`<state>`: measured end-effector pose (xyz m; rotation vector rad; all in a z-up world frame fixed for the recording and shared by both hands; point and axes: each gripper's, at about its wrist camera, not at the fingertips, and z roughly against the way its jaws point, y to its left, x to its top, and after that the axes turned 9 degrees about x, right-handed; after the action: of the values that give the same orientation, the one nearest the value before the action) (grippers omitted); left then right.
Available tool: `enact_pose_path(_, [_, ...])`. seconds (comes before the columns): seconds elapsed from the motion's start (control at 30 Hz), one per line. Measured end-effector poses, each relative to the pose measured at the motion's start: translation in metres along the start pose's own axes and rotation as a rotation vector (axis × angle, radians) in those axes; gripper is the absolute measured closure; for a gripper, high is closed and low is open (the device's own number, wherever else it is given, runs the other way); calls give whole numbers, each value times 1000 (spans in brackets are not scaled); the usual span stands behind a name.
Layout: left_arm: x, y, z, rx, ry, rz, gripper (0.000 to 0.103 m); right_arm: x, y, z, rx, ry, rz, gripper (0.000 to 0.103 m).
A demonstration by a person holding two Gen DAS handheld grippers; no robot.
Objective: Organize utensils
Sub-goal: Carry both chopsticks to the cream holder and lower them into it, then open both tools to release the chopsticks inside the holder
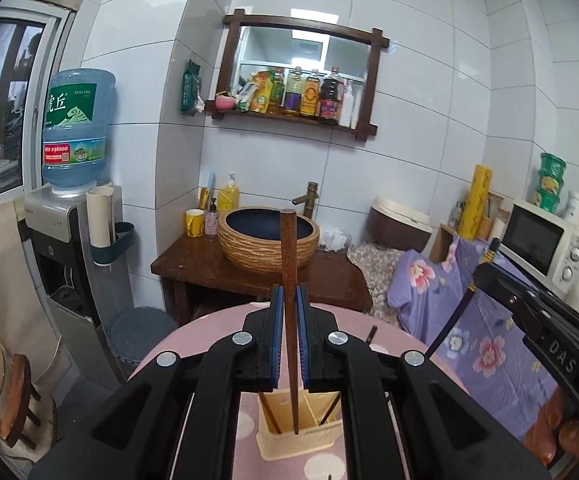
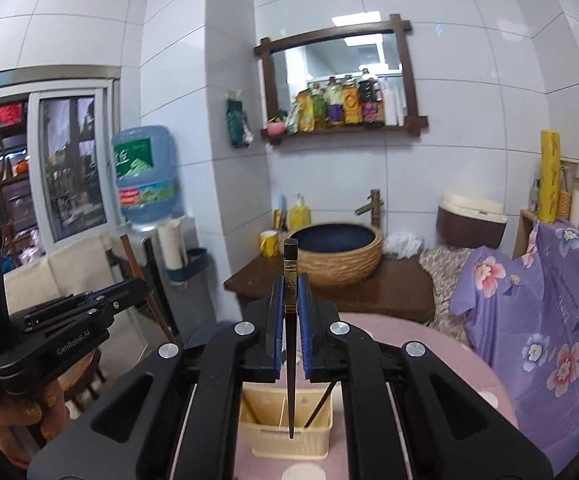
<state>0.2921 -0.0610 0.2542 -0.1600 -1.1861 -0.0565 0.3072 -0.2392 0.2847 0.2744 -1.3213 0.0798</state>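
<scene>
The left tool (image 1: 288, 308) pinches a brown wooden chopstick (image 1: 288, 248) between its blue pads (image 1: 276, 336), the stick standing nearly upright with its thick end above the pads and its thin tip hanging over a cream holder (image 1: 289, 446). The right tool (image 2: 290, 300) pinches a black chopstick (image 2: 290, 264) with a gold band near its top, also upright, tip down over the same holder (image 2: 285, 440).

The holder stands on a round desk (image 1: 209, 344) covered with a pink cloth with pale dots. It is split into compartments, and a few dark sticks already lean inside it, one at the left side and one at the right. Another stick (image 1: 370, 334) lies on the cloth beyond the holder.

In the left view the right tool (image 1: 489, 260) shows at the right edge with its black stick slanting down, and orange-gloved fingers (image 1: 549, 432) grip its handle. In the right view the left tool (image 2: 129, 292) shows at the left edge.

Behind the desk are a woven basin (image 1: 268, 240) on a dark wooden stand, a mirror shelf of bottles (image 1: 301, 92), a water dispenser (image 1: 75, 132) and a microwave (image 1: 545, 240).
</scene>
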Motion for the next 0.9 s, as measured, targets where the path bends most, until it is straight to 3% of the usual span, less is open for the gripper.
enact_pose_path(0.17, [-7, -5, -35, 11, 20, 34, 95, -14, -11, -33, -85, -17, -19, 95])
enact_pose_path(0.47, [-60, -5, -74, 33, 117, 24, 95, -79, -31, -84, -88, 149, -78, 95])
enact_pose_path(0.7, [-91, -2, -86, 36, 168, 12, 95, -107, -41, -95, -70, 220, -116, 95])
enact_pose_path(0.9, [-109, 1, -97, 43, 213, 14, 95, -119, -49, -95, -77, 226, -136, 95])
